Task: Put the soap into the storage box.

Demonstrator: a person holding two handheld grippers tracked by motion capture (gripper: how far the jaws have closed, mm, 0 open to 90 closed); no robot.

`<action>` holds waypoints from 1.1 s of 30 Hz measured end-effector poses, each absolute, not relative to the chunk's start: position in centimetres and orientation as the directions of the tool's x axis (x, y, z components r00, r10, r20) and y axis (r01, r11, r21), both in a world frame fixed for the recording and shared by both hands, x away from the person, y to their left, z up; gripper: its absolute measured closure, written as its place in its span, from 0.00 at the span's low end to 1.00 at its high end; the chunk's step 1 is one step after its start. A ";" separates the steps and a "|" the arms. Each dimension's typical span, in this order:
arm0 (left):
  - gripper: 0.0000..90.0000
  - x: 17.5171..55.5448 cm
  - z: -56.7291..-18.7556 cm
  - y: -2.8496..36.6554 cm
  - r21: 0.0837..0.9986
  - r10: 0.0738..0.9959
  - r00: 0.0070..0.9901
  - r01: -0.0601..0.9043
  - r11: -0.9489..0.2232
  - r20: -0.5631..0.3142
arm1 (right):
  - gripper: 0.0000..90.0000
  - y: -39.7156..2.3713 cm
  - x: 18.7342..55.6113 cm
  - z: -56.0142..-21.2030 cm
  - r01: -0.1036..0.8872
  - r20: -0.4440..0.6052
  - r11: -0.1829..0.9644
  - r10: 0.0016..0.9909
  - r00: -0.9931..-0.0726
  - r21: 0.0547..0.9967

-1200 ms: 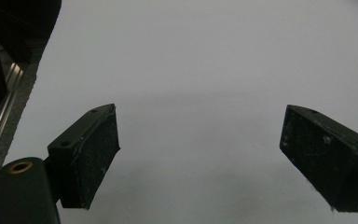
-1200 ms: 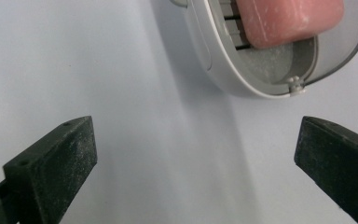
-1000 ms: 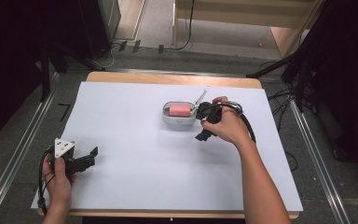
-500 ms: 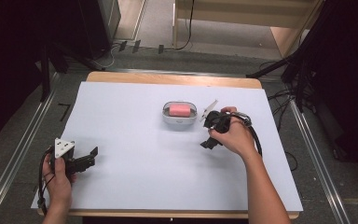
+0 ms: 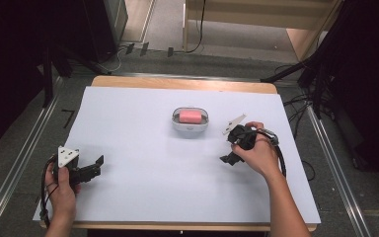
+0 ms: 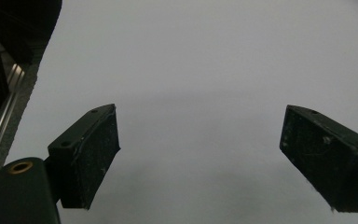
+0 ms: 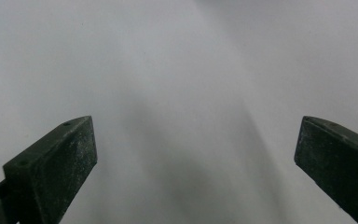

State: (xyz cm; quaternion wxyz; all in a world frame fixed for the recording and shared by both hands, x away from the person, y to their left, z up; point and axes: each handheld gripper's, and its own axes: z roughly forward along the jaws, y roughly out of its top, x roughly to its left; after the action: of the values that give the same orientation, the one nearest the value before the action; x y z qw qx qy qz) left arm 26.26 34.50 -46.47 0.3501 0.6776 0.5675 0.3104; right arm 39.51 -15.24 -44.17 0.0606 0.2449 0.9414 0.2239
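A pink bar of soap [image 5: 191, 116] lies in a white oval soap dish [image 5: 191, 126] near the middle of the white table sheet [image 5: 143, 148]. To the right of the dish, a hand holds my right gripper [image 5: 228, 159] low over the sheet, open and empty, well apart from the dish. In the right gripper view its jaws stand wide over bare white sheet [image 7: 191, 93]. My left gripper [image 5: 97, 165] rests at the table's front left, open, with nothing between its jaws. The left gripper view has white sheet [image 6: 205, 70] under the spread jaws.
The sheet covers a wooden table [image 5: 177, 83] edged by metal rails [image 5: 24, 153] on the left and right. Cables [image 5: 301, 101] trail off the right side. Dark curtains and equipment stand at the far left and right.
My right gripper has drawn back from the soap dish, moving right and toward the person. The soap stays in the dish. The left gripper has not moved.
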 end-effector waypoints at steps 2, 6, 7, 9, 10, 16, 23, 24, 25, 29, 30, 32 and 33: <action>0.14 26.3 -46.5 34.5 0.827 0.986 0.163 0.551 -0.111 0.024 | 0.00 -15.7 39.1 -44.3 0.439 0.001 0.768 0.496 -0.868 0.467; 0.14 26.3 -46.5 34.5 0.827 0.986 0.163 0.552 -0.111 0.024 | 0.00 -16.8 38.5 -44.6 0.459 0.005 0.736 0.527 -0.850 0.497; 0.14 26.3 -46.5 34.5 0.827 0.986 0.163 0.551 -0.111 0.024 | 0.00 -17.1 38.4 -44.7 0.460 0.005 0.730 0.530 -0.848 0.506; 0.14 26.3 -46.5 34.5 0.827 0.986 0.163 0.551 -0.112 0.024 | 0.00 -17.6 38.2 -44.8 0.474 0.014 0.714 0.546 -0.838 0.516; 0.14 26.3 -46.5 34.5 0.827 0.986 0.163 0.551 -0.111 0.024 | 0.00 -17.8 38.1 -44.8 0.479 0.022 0.706 0.550 -0.835 0.521; 0.14 26.3 -46.5 34.5 0.826 0.986 0.162 0.552 -0.113 0.027 | 0.00 -18.9 37.3 -45.1 0.483 0.023 0.678 0.568 -0.823 0.554; 0.14 26.2 -46.5 34.4 0.825 0.986 0.162 0.553 -0.114 0.028 | 0.00 -20.6 36.1 -45.6 0.503 0.037 0.631 0.602 -0.798 0.590; 0.14 26.3 -46.5 34.5 0.826 0.986 0.162 0.553 -0.114 0.027 | 0.00 -20.9 36.0 -45.6 0.499 0.034 0.624 0.604 -0.796 0.602; 0.14 26.2 -46.5 34.5 0.825 0.986 0.163 0.553 -0.114 0.027 | 0.00 -21.1 35.8 -45.7 0.503 0.038 0.611 0.612 -0.790 0.611; 0.14 26.3 -46.5 34.4 0.825 0.986 0.163 0.553 -0.115 0.028 | 0.00 -22.3 35.0 -46.0 0.505 0.042 0.566 0.637 -0.769 0.651; 0.14 26.3 -46.5 34.4 0.826 0.986 0.162 0.552 -0.113 0.027 | 0.00 -22.7 34.9 -46.1 0.508 0.049 0.554 0.642 -0.765 0.660; 0.14 26.3 -46.5 34.4 0.826 0.986 0.162 0.551 -0.114 0.028 | 0.00 -23.2 34.5 -46.2 0.512 0.056 0.537 0.652 -0.756 0.670; 0.14 26.3 -46.5 34.4 0.827 0.987 0.161 0.551 -0.114 0.028 | 0.00 -23.5 34.4 -46.3 0.515 0.061 0.529 0.656 -0.753 0.674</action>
State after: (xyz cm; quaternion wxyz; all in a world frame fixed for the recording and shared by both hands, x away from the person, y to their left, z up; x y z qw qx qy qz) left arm 26.26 34.43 -46.48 0.3483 0.6776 0.5674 0.3124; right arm 34.36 -23.46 -46.32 0.1005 0.3370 0.8687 0.3489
